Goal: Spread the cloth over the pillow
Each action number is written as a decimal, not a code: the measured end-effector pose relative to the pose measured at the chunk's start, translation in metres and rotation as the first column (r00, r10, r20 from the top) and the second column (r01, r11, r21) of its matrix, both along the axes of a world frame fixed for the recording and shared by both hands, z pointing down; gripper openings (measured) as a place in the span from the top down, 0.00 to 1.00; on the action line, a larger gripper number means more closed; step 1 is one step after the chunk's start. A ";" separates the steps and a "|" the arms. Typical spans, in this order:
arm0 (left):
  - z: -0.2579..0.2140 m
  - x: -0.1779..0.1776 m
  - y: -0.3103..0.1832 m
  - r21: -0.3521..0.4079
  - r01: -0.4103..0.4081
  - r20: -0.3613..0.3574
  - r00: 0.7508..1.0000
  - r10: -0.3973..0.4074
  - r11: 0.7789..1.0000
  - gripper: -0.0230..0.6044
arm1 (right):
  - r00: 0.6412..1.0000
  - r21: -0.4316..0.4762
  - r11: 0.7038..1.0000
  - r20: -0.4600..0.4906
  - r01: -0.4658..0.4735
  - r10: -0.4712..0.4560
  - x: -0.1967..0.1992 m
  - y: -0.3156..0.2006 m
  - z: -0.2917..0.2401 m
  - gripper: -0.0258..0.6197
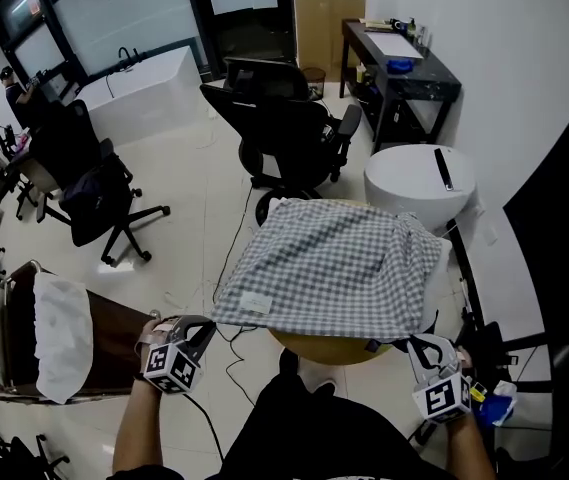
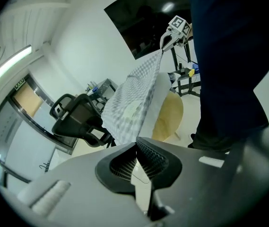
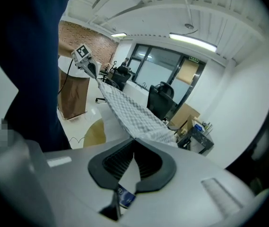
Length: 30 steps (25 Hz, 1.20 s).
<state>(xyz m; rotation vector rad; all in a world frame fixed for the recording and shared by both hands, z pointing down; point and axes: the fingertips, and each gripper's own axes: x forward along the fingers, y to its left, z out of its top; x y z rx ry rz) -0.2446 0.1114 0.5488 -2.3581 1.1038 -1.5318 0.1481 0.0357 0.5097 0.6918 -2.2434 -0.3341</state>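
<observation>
**Cloth pinched at both near corners, nearly down over pillow**

Checked cloth [image 1: 329, 263] lies draped across the white pillow [image 1: 445, 256], which rests on a round wooden tabletop [image 1: 334, 350]. Most of the pillow is covered. A strip of white shows past the cloth's right edge, and the near hem hangs just in front of the tabletop's rim.

The left tool [image 2: 136, 145] is clamped tight on the near-left corner, with the fabric running straight from its closed jaws up to the pillow. The right tool [image 3: 133, 143] is likewise closed on the near-right corner, and the hem is stretched between the two.

The step in hand looks like the final lay-down. To do it well:

- Bring both corners down together at the same level, so that the hem lands straight and not skewed.
- Keep a light pull toward the body and slightly outward to draw out the ripples near the right side.
- Shift the whole cloth a little rightward before it settles, since that side seems short of cover.
- Open the jaws only once the corners hang slack below the pillow's edge; letting go sooner would probably let the fabric spring back and bunch.
</observation>
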 end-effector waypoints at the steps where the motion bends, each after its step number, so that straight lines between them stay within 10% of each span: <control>1: 0.013 0.000 0.003 -0.030 0.005 -0.010 1.000 -0.006 1.000 0.96 | 1.000 -0.019 1.000 -0.010 0.008 -0.008 -0.001 0.002 0.010 0.94; 15: 0.138 0.014 0.007 -0.319 -0.114 0.113 0.981 0.158 0.941 0.96 | 0.999 -0.298 0.954 -0.039 0.015 -0.027 0.000 0.019 0.120 0.87; 30: 0.157 0.010 -0.012 -0.388 -0.162 -0.085 0.986 0.140 0.907 0.90 | 0.988 -0.054 0.998 0.151 -0.020 0.028 -0.044 -0.112 -0.038 0.79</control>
